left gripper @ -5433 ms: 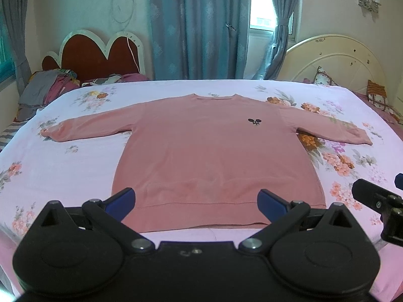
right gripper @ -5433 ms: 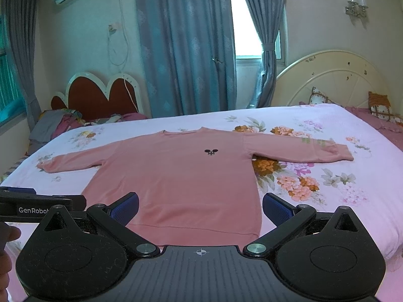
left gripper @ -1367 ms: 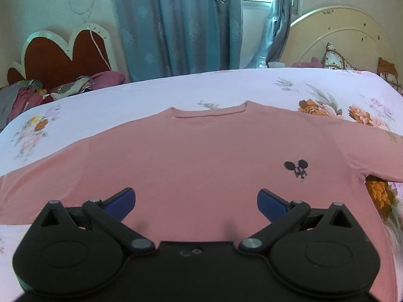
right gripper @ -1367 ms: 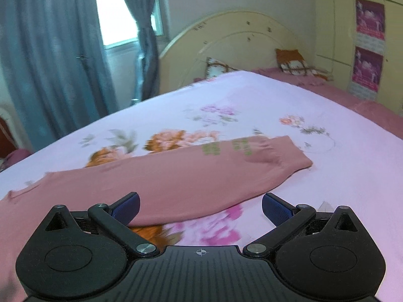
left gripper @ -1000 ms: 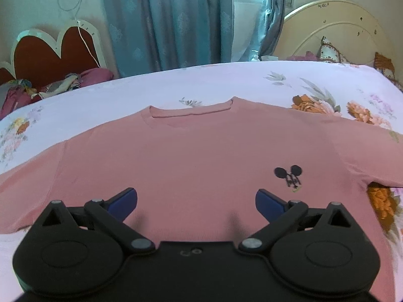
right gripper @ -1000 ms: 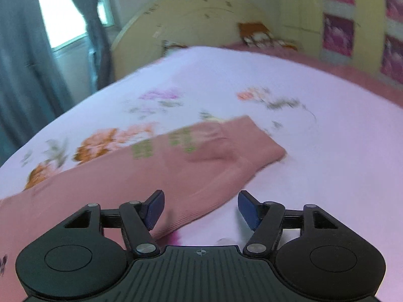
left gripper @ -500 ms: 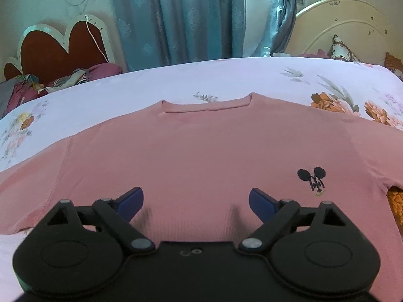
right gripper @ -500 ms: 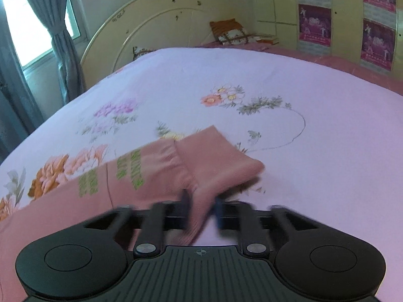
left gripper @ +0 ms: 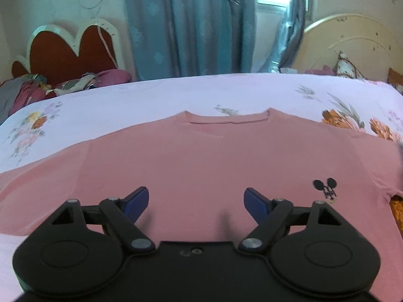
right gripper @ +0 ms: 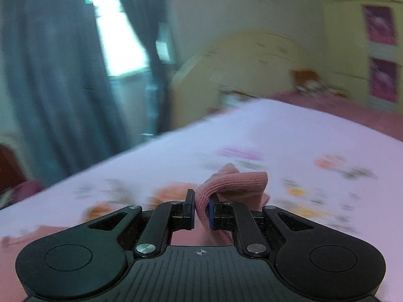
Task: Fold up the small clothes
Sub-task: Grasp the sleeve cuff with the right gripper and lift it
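Note:
A pink sweatshirt (left gripper: 214, 161) with a small black mouse logo (left gripper: 326, 187) lies flat, front up, on the floral bedsheet (left gripper: 126, 100), collar toward the far side. My left gripper (left gripper: 196, 201) is open and empty, low over the chest. In the right wrist view my right gripper (right gripper: 201, 211) is shut on the cuff of the right sleeve (right gripper: 236, 180) and holds it lifted off the bedsheet (right gripper: 314, 136); the view is motion-blurred.
A red heart-shaped headboard (left gripper: 70, 47) and piled clothes (left gripper: 75, 83) sit at the far left. Blue curtains (left gripper: 189, 25) hang behind the bed. A cream headboard (left gripper: 352, 42) stands at the far right.
My right gripper has shut on the sleeve cuff and lifted it, swinging left. My left gripper's fingers have narrowed somewhat but remain open over the chest.

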Demonstrator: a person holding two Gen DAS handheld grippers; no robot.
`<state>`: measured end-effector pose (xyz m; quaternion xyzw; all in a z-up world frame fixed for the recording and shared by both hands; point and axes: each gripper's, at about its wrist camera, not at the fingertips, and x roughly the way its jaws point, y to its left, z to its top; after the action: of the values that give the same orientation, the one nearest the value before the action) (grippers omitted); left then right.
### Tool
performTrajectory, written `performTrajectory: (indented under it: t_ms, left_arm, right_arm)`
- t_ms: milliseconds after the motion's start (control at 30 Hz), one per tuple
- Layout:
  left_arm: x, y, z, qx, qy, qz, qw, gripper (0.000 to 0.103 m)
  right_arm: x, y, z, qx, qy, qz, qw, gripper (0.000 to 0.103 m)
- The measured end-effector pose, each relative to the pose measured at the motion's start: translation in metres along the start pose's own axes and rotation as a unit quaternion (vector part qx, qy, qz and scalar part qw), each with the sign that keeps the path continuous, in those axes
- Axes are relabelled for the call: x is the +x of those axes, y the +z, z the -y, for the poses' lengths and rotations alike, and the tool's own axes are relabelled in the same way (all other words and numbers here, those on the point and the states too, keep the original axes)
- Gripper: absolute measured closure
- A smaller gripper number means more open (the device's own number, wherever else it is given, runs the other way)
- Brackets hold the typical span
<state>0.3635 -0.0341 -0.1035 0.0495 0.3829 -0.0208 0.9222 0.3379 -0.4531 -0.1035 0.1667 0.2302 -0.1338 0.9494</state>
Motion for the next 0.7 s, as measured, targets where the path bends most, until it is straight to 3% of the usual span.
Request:
performTrajectory:
  t_ms: [233,400,533,700]
  left_arm:
    - [-0.005,-0.011,-0.047,-0.027,0.002,0.002,0.9996,0.020]
    - [-0.004,-0.017,-0.085,-0.052,0.014,-0.002,0.9986,0.020]
    - [-0.004,-0.019,-0.104,-0.057,0.022,-0.005,0.9981,0.021]
    - [0.002,-0.021,-0.112,-0.058,0.020,-0.011,0.9981,0.020]
  right_arm:
    - [-0.010,-0.032,-0.160,-0.079,0.138,-0.025,0.987,0.094]
    - [-0.003,-0.086,-0.253,-0.106,0.207,-0.087,0.969,0.094]
    - [0.007,-0.125,-0.294,-0.119,0.222,-0.141,0.957,0.093]
    - [0.013,-0.146,-0.318,-0.137,0.217,-0.171,0.951,0.091]
